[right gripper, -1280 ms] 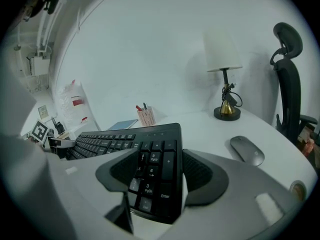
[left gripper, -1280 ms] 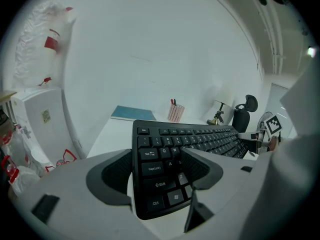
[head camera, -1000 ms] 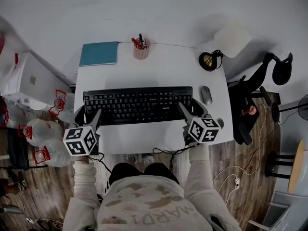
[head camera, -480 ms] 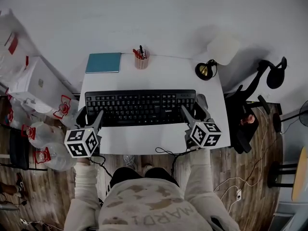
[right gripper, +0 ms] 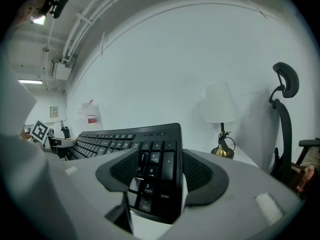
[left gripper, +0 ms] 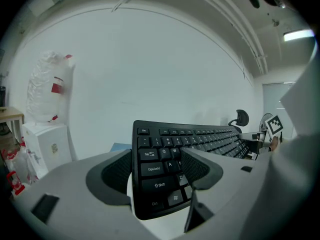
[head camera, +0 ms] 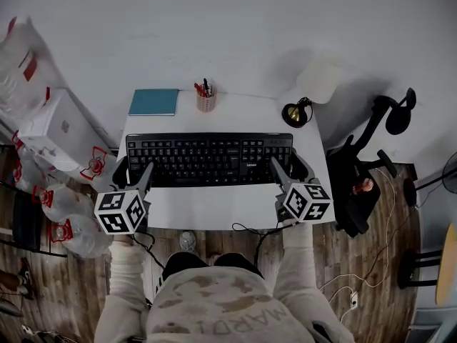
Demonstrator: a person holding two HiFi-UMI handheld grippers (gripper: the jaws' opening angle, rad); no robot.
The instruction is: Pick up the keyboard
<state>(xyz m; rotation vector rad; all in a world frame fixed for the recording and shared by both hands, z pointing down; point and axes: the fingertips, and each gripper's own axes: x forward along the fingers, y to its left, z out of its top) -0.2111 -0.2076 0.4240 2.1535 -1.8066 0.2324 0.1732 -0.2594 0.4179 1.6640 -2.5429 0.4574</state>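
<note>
Over the white worktop (head camera: 214, 206) at mid-frame, we are holding the black keyboard (head camera: 209, 158) across the centre. Our left gripper (head camera: 134, 171) is clamping its left end and our right gripper (head camera: 289, 168) its number-pad end, jaws narrowed onto it.

The black computer keyboard (head camera: 209, 159) lies crosswise over the middle of the white rectangular desk (head camera: 214, 206). Its left end is clamped between the jaws of the left gripper (head camera: 133, 171), its right end between those of the right gripper (head camera: 288, 164). Behind it, along the desk's far edge, sit a flat teal notebook (head camera: 153, 101) at the left, a pink pen cup (head camera: 206, 101) just right of it, and a brass-footed table lamp (head camera: 294, 113) at the right corner.
</note>
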